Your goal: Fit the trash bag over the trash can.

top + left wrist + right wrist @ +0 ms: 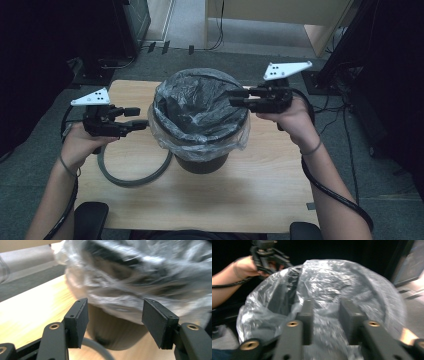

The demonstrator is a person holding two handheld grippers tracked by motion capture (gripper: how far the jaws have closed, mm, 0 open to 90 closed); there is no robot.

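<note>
High view: nearest the camera, two forearms enter over the near edge of the light wooden table (210, 200), each hand holding one gripper. One dark round bin (202, 162) stands at the table's middle, toward the far edge, lined with one clear crinkled plastic bag (200, 107) whose mouth is folded over the rim and hangs as a skirt around it. The bin's inside reads as dark film; no contents can be made out. One grey ring (132, 177) lies flat on the table at the bin's left, its right part hidden behind the bin. The left gripper (136, 118) sits just beside the bag's left skirt, jaws apart, nothing between them. The right gripper (240, 97) is over the bag's right rim, jaws pointing inward; whether they pinch film cannot be told here.

Left gripper view: two black pads stand wide with a clear gap; the blurred bag (140, 280) and bin wall (112, 330) lie beyond, untouched. A short arc of the grey ring (97, 347) shows at the bottom edge, the rest cut off.

Right gripper view: motion-blurred. Jaws stand fairly narrow, the bag film (327, 290) right against and between them; contact is uncertain. The left gripper (268, 255) is at the far rim.
</note>
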